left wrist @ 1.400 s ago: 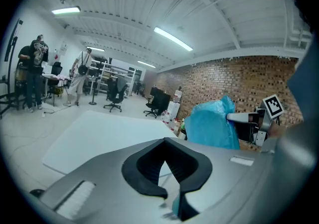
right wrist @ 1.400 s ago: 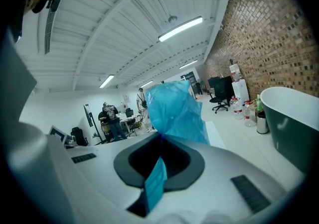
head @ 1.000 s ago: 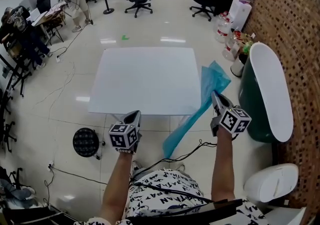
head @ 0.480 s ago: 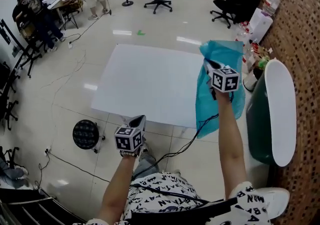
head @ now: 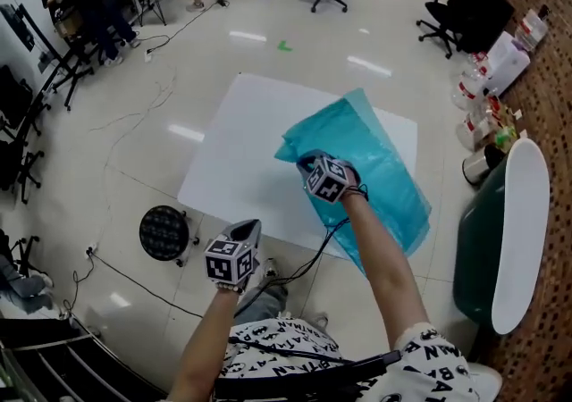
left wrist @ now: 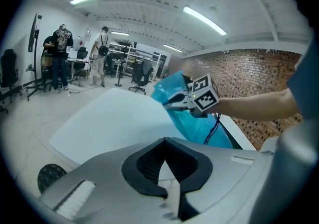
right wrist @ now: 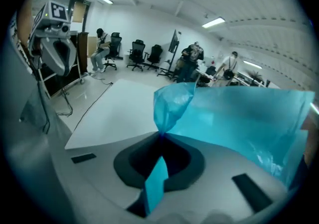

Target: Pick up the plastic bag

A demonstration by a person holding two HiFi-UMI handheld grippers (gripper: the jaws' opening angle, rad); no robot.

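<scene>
1. Right gripper (head: 308, 163): jaws pinched on the blue plastic bag (head: 380, 172), which is held over the right half of the white bench (head: 237, 154).
2. Left gripper (head: 244, 230): jaws together, empty, off the near edge.

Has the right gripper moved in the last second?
Yes. The right gripper, shut on the blue plastic bag, went from beside the white table's right edge to above its top.

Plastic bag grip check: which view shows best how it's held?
Right gripper view: the plastic bag is pinched between the right gripper's fingers. Head view shows its whole spread; left gripper view, only a distant side.
</scene>
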